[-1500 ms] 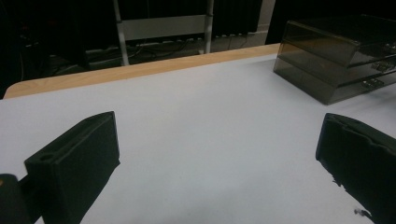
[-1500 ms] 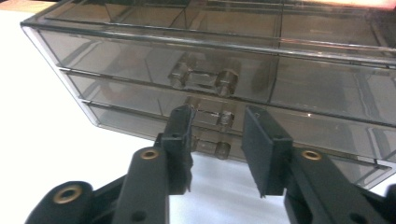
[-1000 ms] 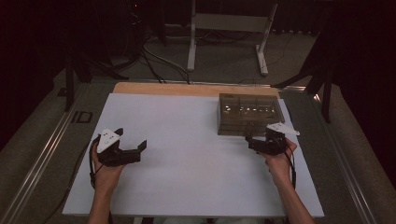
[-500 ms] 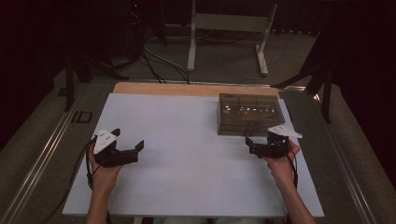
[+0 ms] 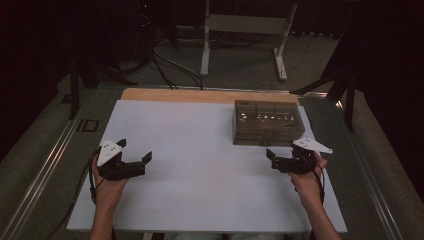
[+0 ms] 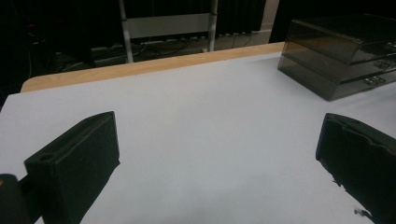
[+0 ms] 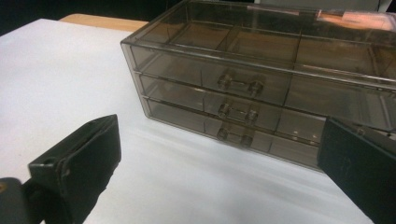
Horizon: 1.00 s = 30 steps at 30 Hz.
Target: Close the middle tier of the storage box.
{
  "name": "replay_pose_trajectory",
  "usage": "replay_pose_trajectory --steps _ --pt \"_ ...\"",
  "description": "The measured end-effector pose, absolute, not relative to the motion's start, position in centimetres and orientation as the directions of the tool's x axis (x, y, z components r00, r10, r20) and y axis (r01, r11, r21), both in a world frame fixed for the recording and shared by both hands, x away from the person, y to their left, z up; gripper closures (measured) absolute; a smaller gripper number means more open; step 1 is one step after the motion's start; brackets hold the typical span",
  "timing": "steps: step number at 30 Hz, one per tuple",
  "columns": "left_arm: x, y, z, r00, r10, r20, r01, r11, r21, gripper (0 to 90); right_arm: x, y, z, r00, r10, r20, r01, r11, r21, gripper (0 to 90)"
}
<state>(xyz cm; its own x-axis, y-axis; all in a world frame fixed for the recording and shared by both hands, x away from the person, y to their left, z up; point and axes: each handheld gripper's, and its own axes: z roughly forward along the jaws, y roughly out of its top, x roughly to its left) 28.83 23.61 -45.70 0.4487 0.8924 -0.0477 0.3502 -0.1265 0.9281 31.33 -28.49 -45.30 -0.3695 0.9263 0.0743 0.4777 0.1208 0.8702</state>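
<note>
Smoky clear three-drawer box (image 7: 261,88), drawers shut; both claws (image 5: 134,161) (image 5: 272,155) released, empty

The smoky drawer box (image 7: 261,88) runs off the right edge in the right gripper view; its contents are too dim to tell.

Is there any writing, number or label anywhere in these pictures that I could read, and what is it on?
"ID": pale letters on the grey floor strip left of the white table, in the high view; reading uncertain.
Pinkish label on the smoky transparent plastic drawer box: too blurred to read.
Nothing else legible.
</note>
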Motion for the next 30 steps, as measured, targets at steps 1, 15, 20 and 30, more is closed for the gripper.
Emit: replay_pose_trajectory --steps 1,15,20,30 --pt "28.8 23.7 -45.7 0.448 0.893 -0.047 0.348 -0.126 0.929 1.0 31.1 -28.6 -45.2 -0.372 0.925 0.074 0.472 0.120 0.873 0.2" --pt "28.6 24.1 -45.7 0.448 0.893 -0.052 0.348 -0.121 0.930 1.0 29.3 -29.3 -45.2 -0.403 0.911 0.083 0.428 0.108 0.897 0.2" --pt "28.4 24.2 -45.7 0.447 0.893 -0.048 0.346 -0.123 0.930 1.1 28.7 -29.4 -45.2 -0.411 0.908 0.080 0.411 0.106 0.905 0.2" --pt "28.2 24.4 -45.6 0.443 0.895 -0.049 0.342 -0.119 0.932 1.0 27.5 -29.8 -45.6 -0.425 0.901 0.088 0.379 0.089 0.921 0.2"
